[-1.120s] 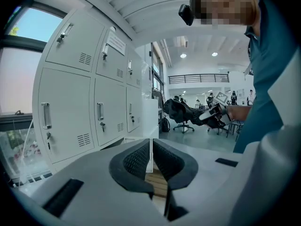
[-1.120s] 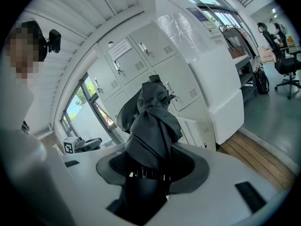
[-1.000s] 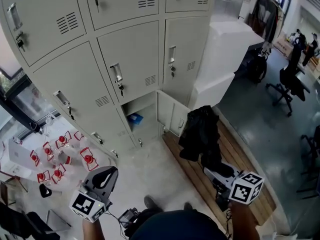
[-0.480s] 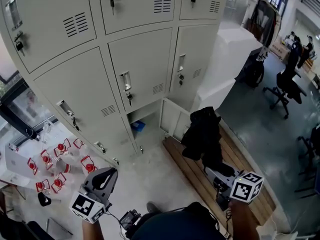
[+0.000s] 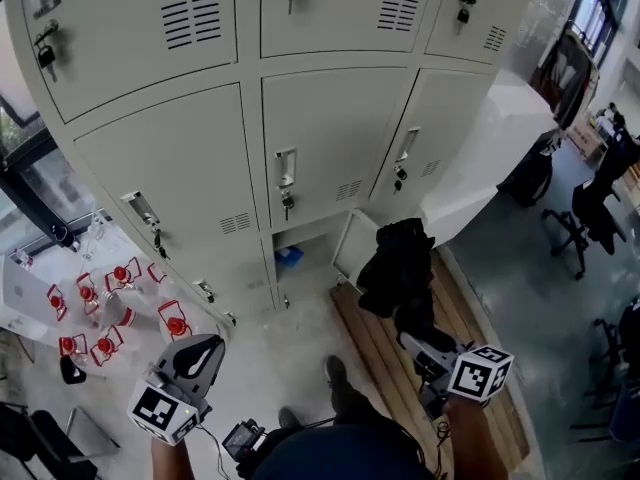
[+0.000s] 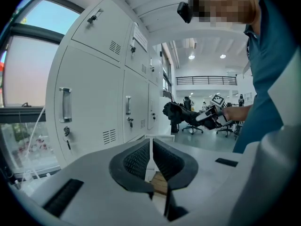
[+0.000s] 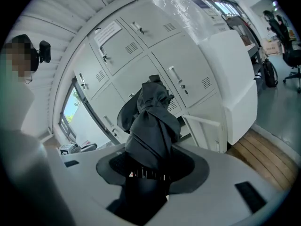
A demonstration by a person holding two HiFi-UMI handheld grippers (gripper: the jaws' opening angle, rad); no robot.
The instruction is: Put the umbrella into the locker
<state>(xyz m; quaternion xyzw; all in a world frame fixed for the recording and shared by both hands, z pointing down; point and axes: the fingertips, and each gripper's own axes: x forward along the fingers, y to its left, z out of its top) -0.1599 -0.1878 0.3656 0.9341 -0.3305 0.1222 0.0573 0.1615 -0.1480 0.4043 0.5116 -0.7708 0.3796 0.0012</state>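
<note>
The right tongs (image 5: 418,345) pinch a folded black umbrella (image 5: 398,268) by its near end. Its long axis runs straight out from them, the far end toward the open bottom locker (image 5: 303,251) ahead. The locker's door (image 5: 352,249) stands ajar just beside that end. The left tongs (image 5: 203,351), well apart, are pressed together and empty.

Right tongs (image 5: 418,346) holding black folded umbrella (image 5: 398,268), open bottom locker (image 5: 312,251) just beyond, left tongs (image 5: 203,350) low at left

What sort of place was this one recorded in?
Probably a locker area beside an open office hall: a wall of grey metal lockers, office chairs on the floor beyond, and a slatted wooden platform at their foot.
</note>
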